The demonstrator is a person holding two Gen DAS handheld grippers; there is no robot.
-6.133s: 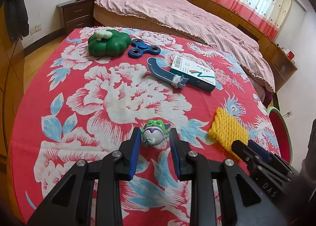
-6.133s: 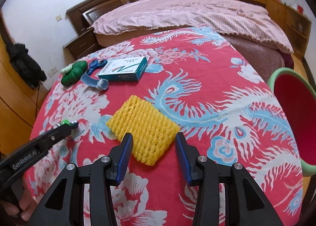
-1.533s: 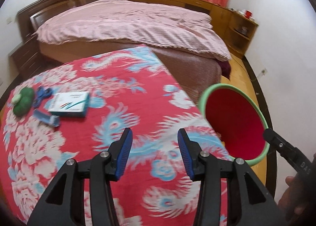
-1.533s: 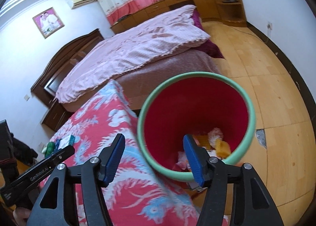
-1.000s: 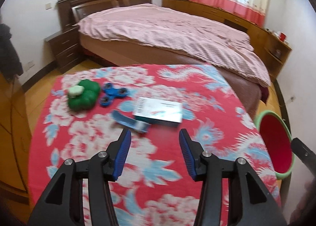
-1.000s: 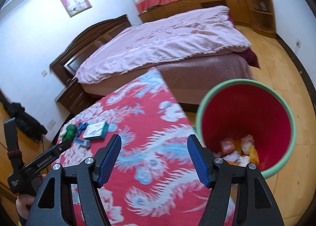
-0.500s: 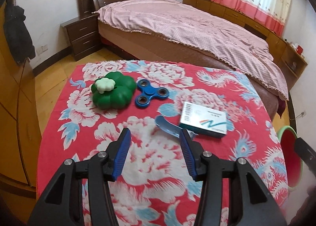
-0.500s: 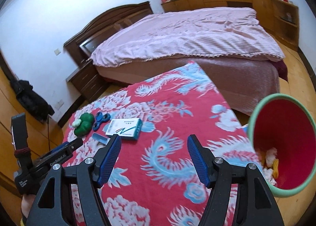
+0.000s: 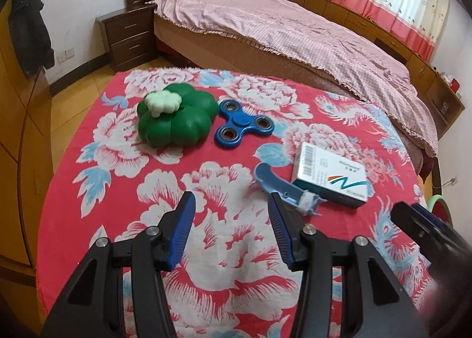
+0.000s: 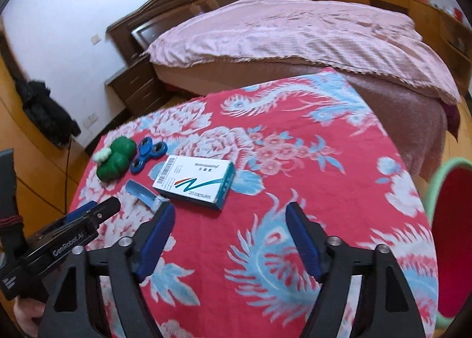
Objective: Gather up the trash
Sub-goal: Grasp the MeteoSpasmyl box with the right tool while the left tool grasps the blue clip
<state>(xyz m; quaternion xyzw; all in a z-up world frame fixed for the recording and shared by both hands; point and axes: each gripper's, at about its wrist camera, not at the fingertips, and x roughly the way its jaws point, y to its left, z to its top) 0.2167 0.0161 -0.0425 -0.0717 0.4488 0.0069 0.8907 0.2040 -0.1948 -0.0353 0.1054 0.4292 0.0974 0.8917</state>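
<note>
A table covered by a red floral cloth (image 9: pixel 124 161) is seen from two hand-held grippers, with a bed (image 9: pixel 295 28) beyond it. The left gripper (image 9: pixel 230 214) is held over the near part of the cloth, its blue-padded jaws moderately apart with nothing between them. The right gripper (image 10: pixel 228 225) is held wide, its jaws having just been opening, and only cloth is seen between them. On the left gripper's side the lettering "GenRobot.AI" can be read in the right wrist view.

A white and teal medicine box (image 10: pixel 194 183), printed "20 capsules" with a barcode at one end, lies mid-table. Just beside it on the left lies a blue curved plastic piece (image 9: pixel 283 187). Farther left lie a blue fidget spinner (image 9: pixel 240 125) and a green clover-shaped toy (image 9: pixel 177 116). A red bin with a green rim (image 10: pixel 451 237) stands past the table's right edge.
</note>
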